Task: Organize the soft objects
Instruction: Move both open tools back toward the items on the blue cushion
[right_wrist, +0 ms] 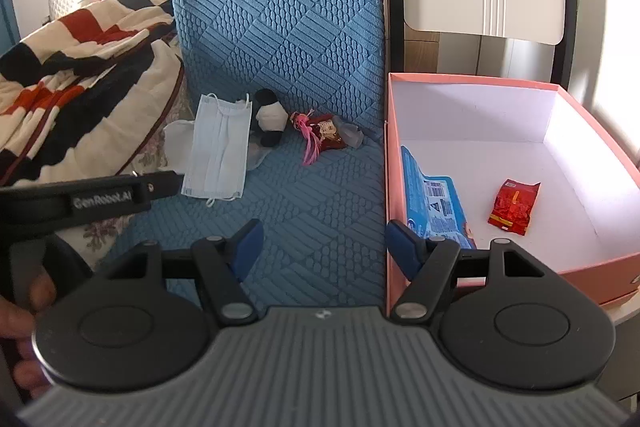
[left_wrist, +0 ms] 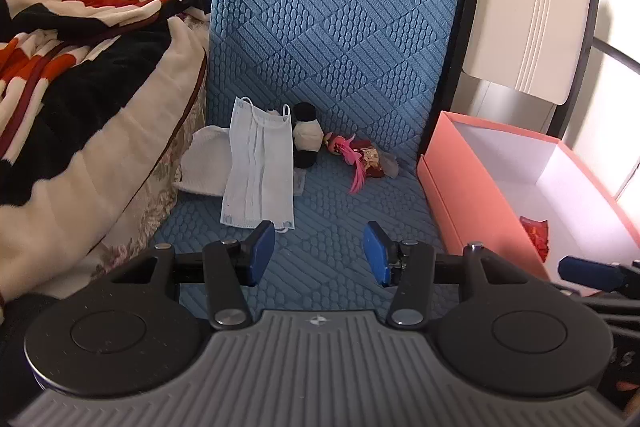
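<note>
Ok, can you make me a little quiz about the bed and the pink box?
1. True or false: the pink box holds a red packet.
2. What lies just left of the panda toy? A) face mask B) a spoon C) a shoe
3. Fill in: the left gripper and right gripper both hold ____.

Key: 1 true; 2 A; 3 nothing, as both stand open over the blue mattress.

On the blue mat (right_wrist: 304, 195): one mask (right_wrist: 218, 151), one white cloth (right_wrist: 178, 143), one panda toy (right_wrist: 270, 119), one doll charm (right_wrist: 320, 131). In the one box (right_wrist: 592, 143): one blue packet (right_wrist: 436, 203), one red packet (right_wrist: 514, 201).
</note>
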The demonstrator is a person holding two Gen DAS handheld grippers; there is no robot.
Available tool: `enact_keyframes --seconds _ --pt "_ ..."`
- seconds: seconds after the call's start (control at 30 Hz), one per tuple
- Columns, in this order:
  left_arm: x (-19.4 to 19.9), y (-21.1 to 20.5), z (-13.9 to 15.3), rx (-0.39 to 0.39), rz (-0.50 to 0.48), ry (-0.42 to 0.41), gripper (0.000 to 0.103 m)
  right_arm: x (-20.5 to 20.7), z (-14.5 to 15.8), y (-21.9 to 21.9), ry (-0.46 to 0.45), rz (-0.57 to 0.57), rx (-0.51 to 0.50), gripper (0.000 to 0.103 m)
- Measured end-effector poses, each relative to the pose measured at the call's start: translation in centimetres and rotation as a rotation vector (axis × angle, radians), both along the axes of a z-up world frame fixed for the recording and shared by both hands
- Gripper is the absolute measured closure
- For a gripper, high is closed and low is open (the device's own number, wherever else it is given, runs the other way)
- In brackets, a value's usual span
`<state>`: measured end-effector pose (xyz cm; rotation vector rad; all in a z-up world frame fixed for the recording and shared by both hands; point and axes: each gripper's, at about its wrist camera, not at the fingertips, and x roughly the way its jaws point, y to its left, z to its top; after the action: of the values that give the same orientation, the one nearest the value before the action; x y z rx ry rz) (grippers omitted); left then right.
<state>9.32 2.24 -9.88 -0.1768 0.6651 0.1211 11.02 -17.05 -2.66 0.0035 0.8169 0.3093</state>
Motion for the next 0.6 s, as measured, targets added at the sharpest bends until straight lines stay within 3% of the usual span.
enact_keyframes --seconds 0.33,0.6 --pt "2.8 1.5 -1.9 0.025 0.040 0.010 0.047 1.8 -0.8 2.1 -0.063 0.023 0.011 0.034" --pt "4.7 1.9 -2.8 0.019 0.019 0.021 0.038 4.9 -1.9 3.2 -0.081 0.057 0.036 0.035"
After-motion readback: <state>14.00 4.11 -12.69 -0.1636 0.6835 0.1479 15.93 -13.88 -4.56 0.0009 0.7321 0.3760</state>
